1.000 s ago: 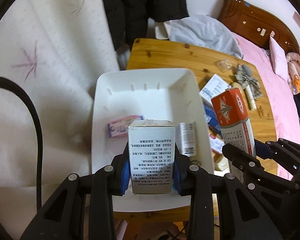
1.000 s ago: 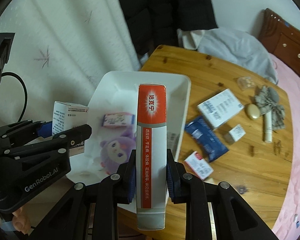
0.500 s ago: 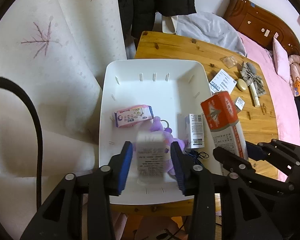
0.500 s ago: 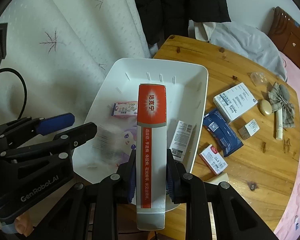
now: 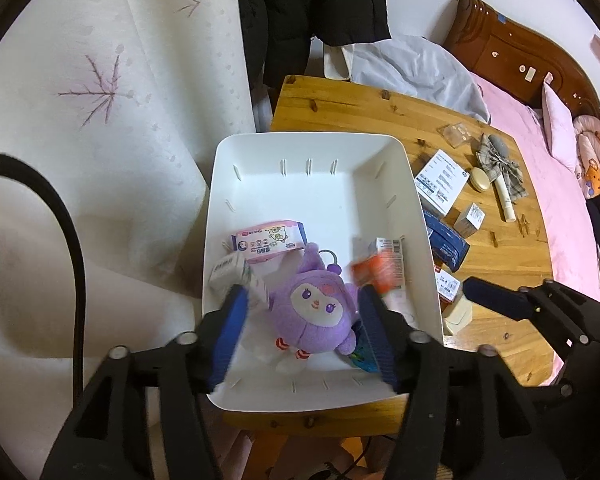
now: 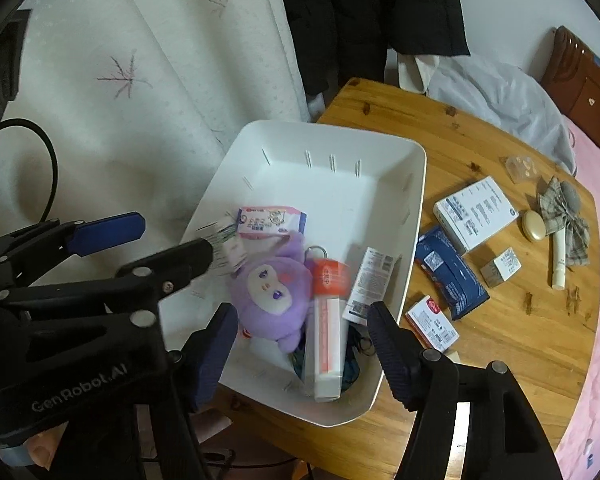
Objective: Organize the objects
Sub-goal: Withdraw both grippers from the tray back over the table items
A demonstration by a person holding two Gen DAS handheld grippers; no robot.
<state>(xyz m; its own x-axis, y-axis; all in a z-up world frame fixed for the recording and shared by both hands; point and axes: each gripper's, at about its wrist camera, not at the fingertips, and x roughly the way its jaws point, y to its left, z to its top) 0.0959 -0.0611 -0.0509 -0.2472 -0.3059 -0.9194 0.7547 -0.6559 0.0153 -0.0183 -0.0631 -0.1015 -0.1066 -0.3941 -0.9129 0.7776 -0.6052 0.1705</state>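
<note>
You are opening both grippers over the white bin [image 6: 414,184]. Your left gripper [image 5: 304,332], clamped on the white box [image 5: 236,276] a second ago, is now holding nothing; the box is blurred by the bin's left wall. Your right gripper [image 6: 300,344] is letting go too, and the orange-capped carton [image 6: 328,320] is lying inside beside the purple plush [image 6: 272,300].

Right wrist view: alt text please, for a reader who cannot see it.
The right gripper, jaws opening, hangs over a white bin on a wooden table, an orange-and-white box blurred below beside a purple plush toy. The left gripper is alongside.
</note>
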